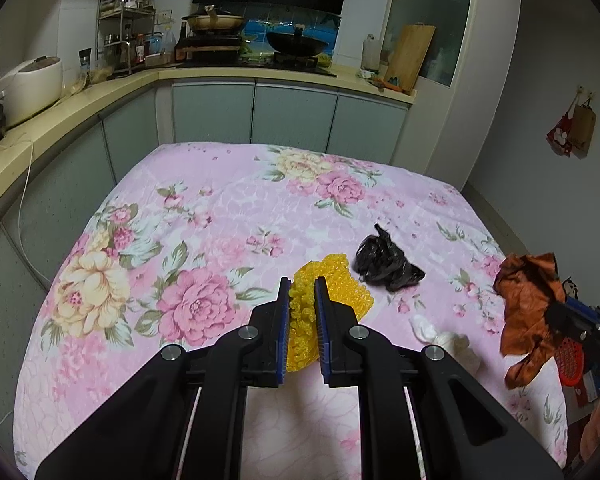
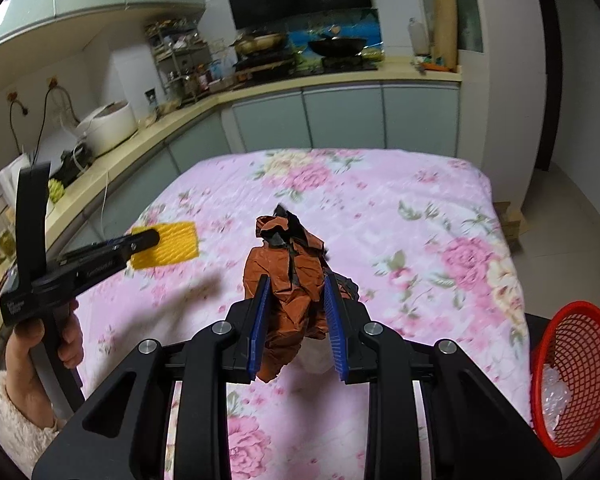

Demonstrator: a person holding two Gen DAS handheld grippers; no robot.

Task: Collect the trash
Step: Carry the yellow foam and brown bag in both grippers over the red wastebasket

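yellow foam net (image 1: 328, 300) bumpy in left gripper (image 1: 303, 284); right gripper (image 2: 296, 284) clamps crumpled brown wrapper (image 2: 292, 280).

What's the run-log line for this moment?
left gripper: shut on yellow foam net | right gripper: shut on orange wrapper | black bag, white tissue: on table | red basket: right edge

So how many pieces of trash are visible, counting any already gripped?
4: yellow foam net in the left gripper, orange wrapper in the right gripper, black bag and white tissue on the bedspread. The basket's contents aren't counted.

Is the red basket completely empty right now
No, the red basket in the right wrist view already holds a piece of clear crinkled plastic at its bottom.
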